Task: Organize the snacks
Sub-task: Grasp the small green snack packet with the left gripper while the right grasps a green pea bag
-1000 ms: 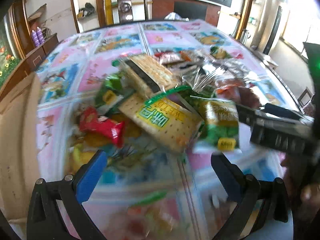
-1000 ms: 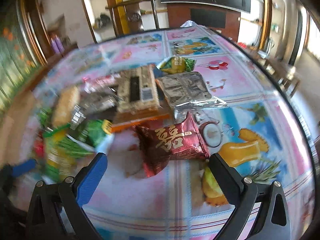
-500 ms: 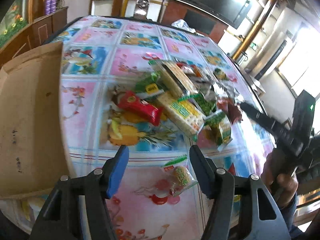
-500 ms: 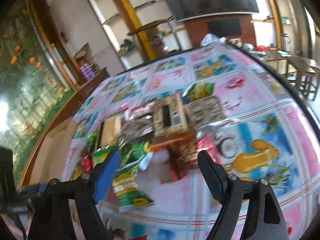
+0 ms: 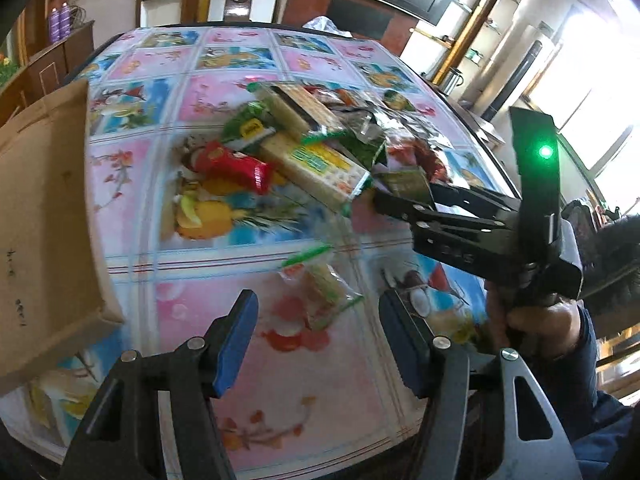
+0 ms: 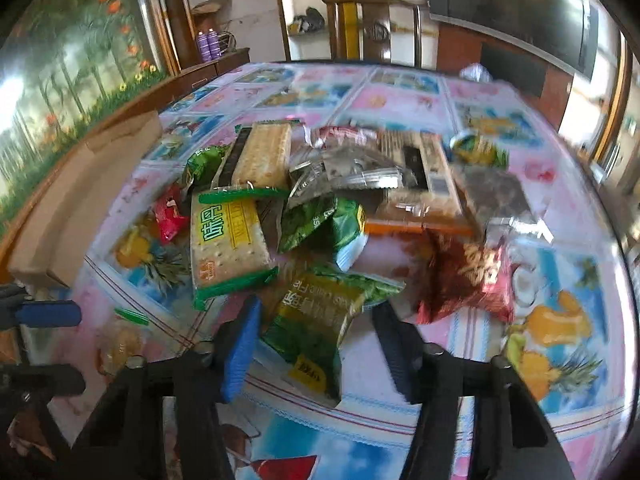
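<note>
the right gripper (image 6: 316,344), fingers spread, straddles a green snack packet (image 6: 320,320) at six o'clock of the snack pile (image 6: 340,200). the left gripper (image 5: 316,344), also spread, frames a small clear packet (image 5: 324,292); cardboard box (image 5: 40,208) at nine o'clock, likely the destination.

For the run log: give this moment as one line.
left gripper: open, over small clear snack pack | right gripper: open, straddling green snack bag | cardboard box: at left
</note>
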Demonstrator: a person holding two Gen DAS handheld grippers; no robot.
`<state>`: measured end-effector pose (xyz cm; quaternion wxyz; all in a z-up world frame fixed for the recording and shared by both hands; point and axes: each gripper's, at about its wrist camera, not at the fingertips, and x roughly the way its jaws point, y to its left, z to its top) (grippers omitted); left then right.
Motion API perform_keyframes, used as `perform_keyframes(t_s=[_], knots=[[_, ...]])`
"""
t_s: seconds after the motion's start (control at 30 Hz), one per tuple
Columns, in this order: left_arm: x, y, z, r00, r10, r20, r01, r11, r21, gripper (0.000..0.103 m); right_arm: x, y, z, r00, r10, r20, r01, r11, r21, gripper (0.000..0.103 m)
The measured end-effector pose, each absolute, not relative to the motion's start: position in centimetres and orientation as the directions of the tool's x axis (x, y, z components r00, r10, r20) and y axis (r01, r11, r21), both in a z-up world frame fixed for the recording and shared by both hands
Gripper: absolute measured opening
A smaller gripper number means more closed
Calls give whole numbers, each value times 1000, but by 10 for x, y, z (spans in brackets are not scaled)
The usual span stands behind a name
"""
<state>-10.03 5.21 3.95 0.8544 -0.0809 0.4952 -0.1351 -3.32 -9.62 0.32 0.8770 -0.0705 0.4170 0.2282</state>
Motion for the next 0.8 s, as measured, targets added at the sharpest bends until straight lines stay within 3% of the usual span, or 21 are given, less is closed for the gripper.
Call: perform_keyframes(t_s=[0.2, 0.23, 0.3, 0.37, 0.73, 0.8], knots=[[-95, 45, 28, 472, -294, -831, 142, 956, -257, 60, -33, -100, 5, 558, 356, -750, -449, 889, 88, 39], [-94, 43, 26, 475, -295, -829, 142, 956, -259, 57, -33, -101, 6, 561, 357, -747, -446, 890, 90, 40], [-89, 39, 23, 466, -291, -835, 138, 957, -256, 40, -33, -102, 8, 566, 362, -740, -443, 891, 97, 40], [-83, 37, 19, 455, -288, -843, 134, 958, -255, 34, -34, -104, 11, 575, 368, -731, -439, 893, 104, 40], [-77, 34, 17, 483, -271, -833, 125, 963, -240, 34, -35, -106, 15, 579, 386, -718, -436, 891, 127, 40], [-73, 35, 18, 482, -265, -835, 117, 964, -239, 38, -35, -106, 15, 576, 390, -718, -438, 889, 132, 40]])
